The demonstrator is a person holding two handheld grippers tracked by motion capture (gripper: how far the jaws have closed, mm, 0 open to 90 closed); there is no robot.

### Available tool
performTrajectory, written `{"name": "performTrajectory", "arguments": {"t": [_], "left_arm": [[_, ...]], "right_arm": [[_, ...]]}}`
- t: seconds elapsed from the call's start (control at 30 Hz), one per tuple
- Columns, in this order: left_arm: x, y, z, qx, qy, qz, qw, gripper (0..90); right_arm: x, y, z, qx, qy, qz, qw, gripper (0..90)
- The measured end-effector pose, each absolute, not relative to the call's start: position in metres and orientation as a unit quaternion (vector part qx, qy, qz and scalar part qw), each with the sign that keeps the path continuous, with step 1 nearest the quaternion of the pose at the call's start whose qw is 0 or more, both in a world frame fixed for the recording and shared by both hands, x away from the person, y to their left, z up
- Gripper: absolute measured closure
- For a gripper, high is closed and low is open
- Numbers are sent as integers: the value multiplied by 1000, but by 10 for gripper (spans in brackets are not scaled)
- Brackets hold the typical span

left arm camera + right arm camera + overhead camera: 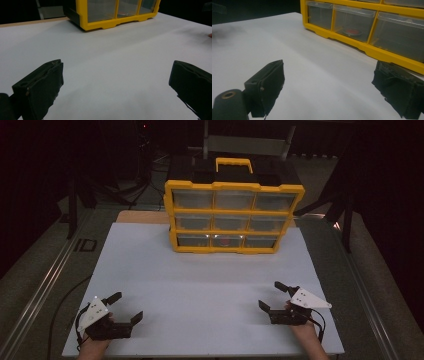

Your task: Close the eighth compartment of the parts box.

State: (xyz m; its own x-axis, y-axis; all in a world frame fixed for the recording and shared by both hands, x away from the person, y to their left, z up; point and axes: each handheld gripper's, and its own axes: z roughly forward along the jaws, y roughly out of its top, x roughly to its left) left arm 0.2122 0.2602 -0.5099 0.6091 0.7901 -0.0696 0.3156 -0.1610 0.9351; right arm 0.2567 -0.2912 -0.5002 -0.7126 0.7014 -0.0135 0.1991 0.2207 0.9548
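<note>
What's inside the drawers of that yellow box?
The yellow box has nine clear drawers. The bottom middle drawer holds something flat and red, too blurred to identify. The other drawers look empty, though glare and frosted fronts hide their depths.

Red item (352, 31) in bottom-middle drawer (354, 23), blurred, unidentifiable

my left gripper (125, 309) on table (200, 285) near-left | my right gripper (274, 296) near-right, well apart | drawer cabinet (232, 215) on table's far side, ahead between them | round item (352, 31) in bottom-middle drawer
</note>
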Motion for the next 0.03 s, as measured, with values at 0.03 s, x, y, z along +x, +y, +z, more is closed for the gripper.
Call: {"name": "performTrajectory", "arguments": {"t": [0.03], "left_arm": [[212,260,-510,727,380,227,525,3]], "right_arm": [[257,-291,-500,301,747,545,232,98]]}}
